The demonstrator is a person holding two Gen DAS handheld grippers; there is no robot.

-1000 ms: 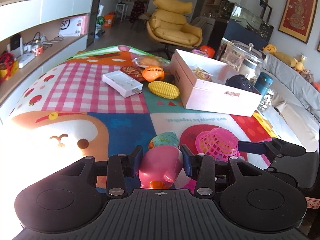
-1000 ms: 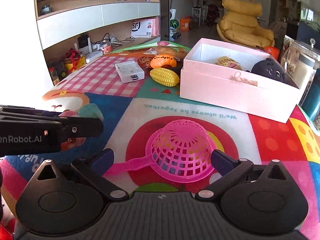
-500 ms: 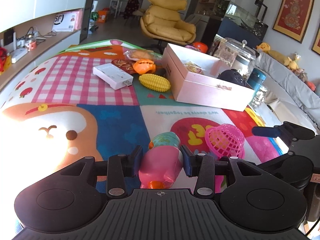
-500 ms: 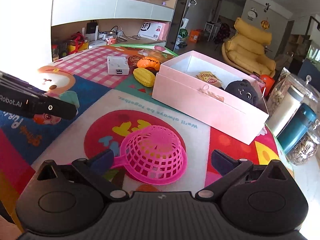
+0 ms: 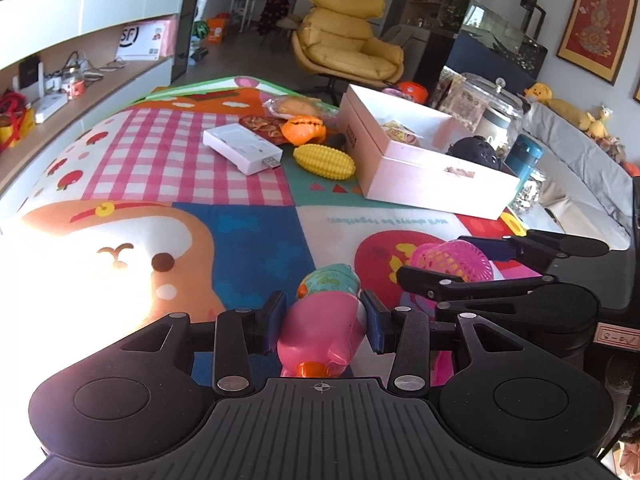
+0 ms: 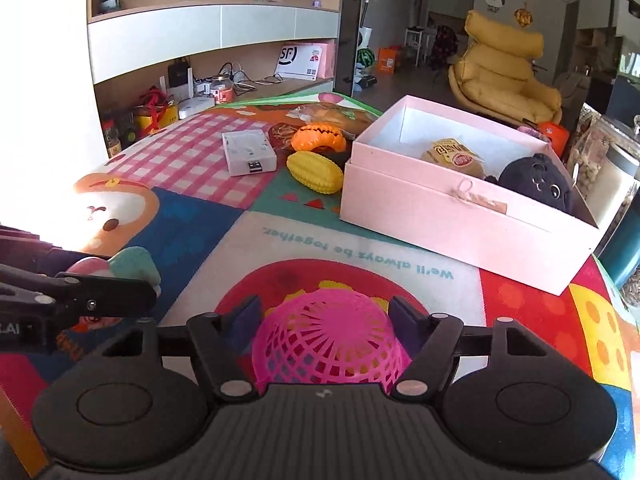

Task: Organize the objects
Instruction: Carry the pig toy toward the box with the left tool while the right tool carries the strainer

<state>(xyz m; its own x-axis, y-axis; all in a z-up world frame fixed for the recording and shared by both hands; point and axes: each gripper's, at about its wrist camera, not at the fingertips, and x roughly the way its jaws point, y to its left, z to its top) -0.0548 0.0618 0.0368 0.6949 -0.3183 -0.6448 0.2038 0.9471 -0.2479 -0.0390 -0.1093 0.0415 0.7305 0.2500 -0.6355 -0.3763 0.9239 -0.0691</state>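
My left gripper (image 5: 322, 312) is shut on a pink and teal toy (image 5: 320, 332), held just above the colourful play mat (image 5: 248, 240). Seen from the right wrist, that toy's teal end (image 6: 132, 264) sticks out past the left fingers (image 6: 100, 300). A pink mesh basket (image 6: 328, 344) lies upside down on the mat between the jaws of my right gripper (image 6: 324, 316). The jaws are closing, and the pads sit close to the basket's sides without clearly pressing. An open pink box (image 6: 460, 216) stands beyond, holding a black plush (image 6: 536, 180) and a snack pack (image 6: 452, 156).
A yellow corn toy (image 5: 324, 162), an orange toy (image 5: 302, 130) and a white device (image 5: 240, 150) lie on the mat left of the box. Glass jars (image 5: 488, 108) and a teal bottle (image 5: 528, 156) stand behind it. Shelves run along the left, and a yellow armchair (image 5: 344, 52) is farther back.
The right jaws have narrowed from wide open to close around the basket, which now sits deeper between them. The left gripper still holds the pink toy in about the same place.
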